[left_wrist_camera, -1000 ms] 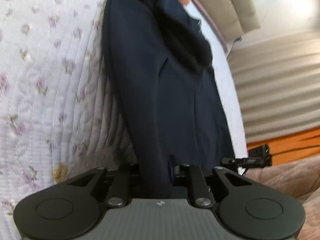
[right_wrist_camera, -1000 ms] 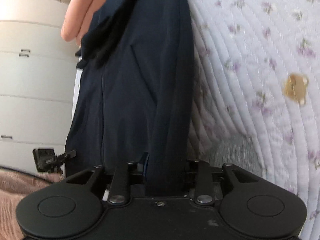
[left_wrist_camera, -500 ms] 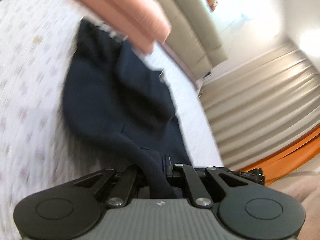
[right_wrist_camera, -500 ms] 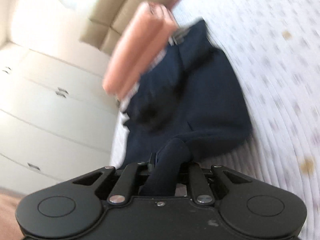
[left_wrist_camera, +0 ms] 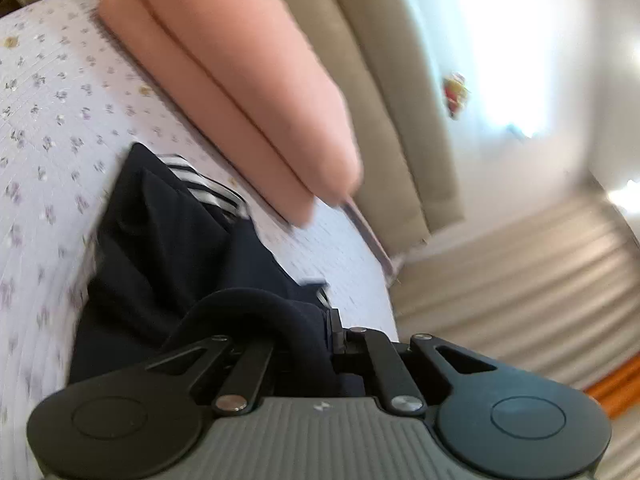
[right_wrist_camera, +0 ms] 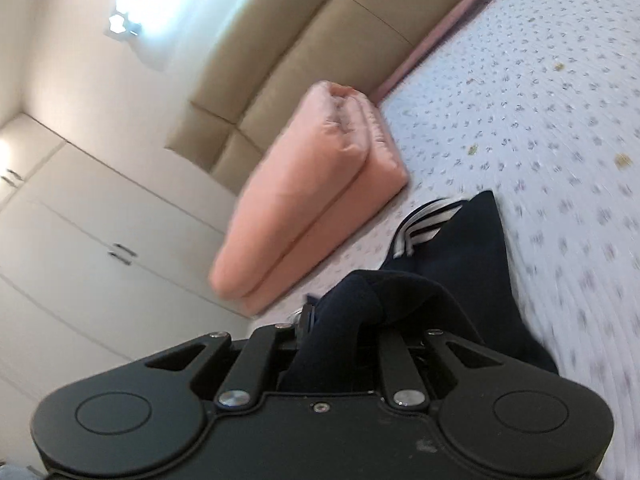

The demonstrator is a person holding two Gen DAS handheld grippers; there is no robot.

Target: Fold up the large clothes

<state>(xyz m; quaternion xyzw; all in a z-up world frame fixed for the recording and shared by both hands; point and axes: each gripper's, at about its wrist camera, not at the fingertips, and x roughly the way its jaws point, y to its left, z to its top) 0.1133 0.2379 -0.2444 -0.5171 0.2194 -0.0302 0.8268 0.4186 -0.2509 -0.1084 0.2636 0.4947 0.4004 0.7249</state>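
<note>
Both ends of the dark jacket [left_wrist_camera: 168,248] have come up off the bed [left_wrist_camera: 48,92] toward the pink cushion [left_wrist_camera: 240,80] at its head, my left hand-held gripper [left_wrist_camera: 308,344] and right hand-held gripper [right_wrist_camera: 340,328] each clenched on bunched cloth, so the fold-over is under way.

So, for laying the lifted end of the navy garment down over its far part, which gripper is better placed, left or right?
Neither clearly. The left gripper and the right gripper are each shut on a bunched end of the navy garment, with its striped collar lying ahead on the floral bedspread. They probably move together.
</note>
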